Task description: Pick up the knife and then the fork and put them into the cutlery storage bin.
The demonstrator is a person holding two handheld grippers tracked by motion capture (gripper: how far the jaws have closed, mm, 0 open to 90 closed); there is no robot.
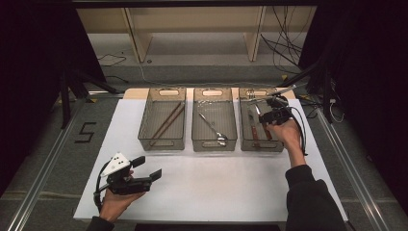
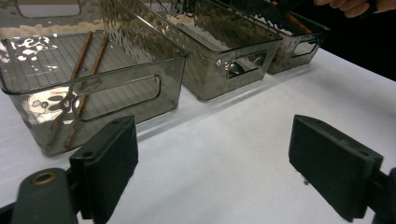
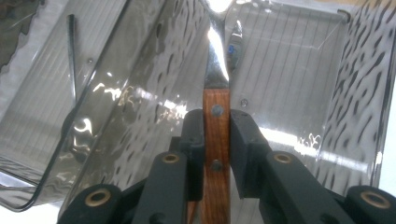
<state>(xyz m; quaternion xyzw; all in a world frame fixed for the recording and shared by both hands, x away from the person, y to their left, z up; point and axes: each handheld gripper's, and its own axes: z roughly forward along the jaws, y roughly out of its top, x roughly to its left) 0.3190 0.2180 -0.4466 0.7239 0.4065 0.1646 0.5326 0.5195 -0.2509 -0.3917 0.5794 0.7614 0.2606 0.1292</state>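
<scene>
Knife clamped in the right gripper over the right-hand bin

At the centre of the right gripper view, the right gripper pinches the wooden-handled knife, blade pointing up-frame into the bin. At lower left of the high view, the left gripper rests wide apart, holding nothing.

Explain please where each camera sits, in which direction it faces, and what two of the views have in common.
High view: above the person's side, facing forward and down on the table; forearms, hands, left gripper and right gripper show.
Left gripper view: on the left gripper, low over the table, facing the bins; its open jaws show.
Right gripper view: on the right gripper, looking into the right bin; its jaws clamp the knife.
Shared: high and left gripper views both show the chopsticks.
</scene>
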